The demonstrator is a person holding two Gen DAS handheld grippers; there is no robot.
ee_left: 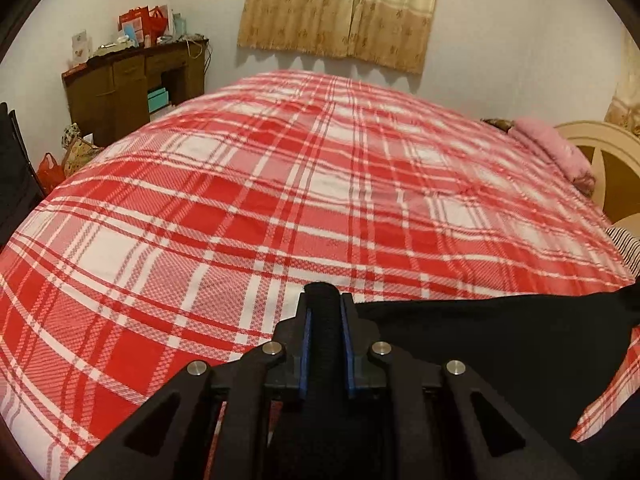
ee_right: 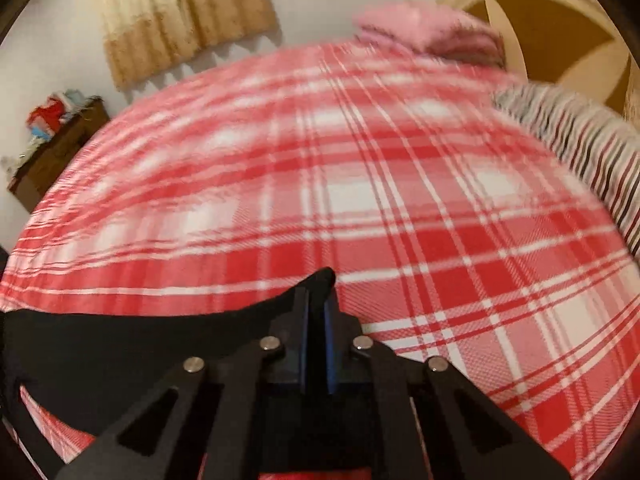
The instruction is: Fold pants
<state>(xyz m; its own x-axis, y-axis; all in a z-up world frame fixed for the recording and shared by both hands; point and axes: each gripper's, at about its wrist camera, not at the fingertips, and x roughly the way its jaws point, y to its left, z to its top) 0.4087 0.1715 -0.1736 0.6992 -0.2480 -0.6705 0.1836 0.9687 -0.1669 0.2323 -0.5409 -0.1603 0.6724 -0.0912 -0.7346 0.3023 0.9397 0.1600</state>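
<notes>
The black pants (ee_left: pixel 500 340) are held up at the near edge of the bed (ee_left: pixel 280 200), stretched between the two tools, with the plaid bed cover visible under and beyond them. The long axis of the visible part runs across the view, from one tool to the other, roughly along the near side of the bed. Which end is the waistband and which way the legs point cannot be told, because only a dark band of cloth is seen.

The left tool (ee_left: pixel 325 308) is closed on a thick bunched roll of the cloth, which stands up between the blue pads. The right tool (ee_right: pixel 316 300) is closed on a thinner corner of the same cloth, and only a small peak of it comes out above the pads.

The main risk is judged to be at the right side: so little cloth is caught there that it could be pulled out if the two tools are moved apart or lifted quickly. The right view is blurred, so this grip cannot be checked well. A second risk is that the bunched hold on the left hides twisted layers, and a crooked fold could then be laid down. The hanging middle part could also drag on the bed cover and wrinkle it.

Farther away, a pink pillow (ee_left: pixel 556 152) and a striped pillow (ee_right: pixel 580 152) lie near the headboard (ee_left: pixel 600 140), well apart from the pants.
</notes>
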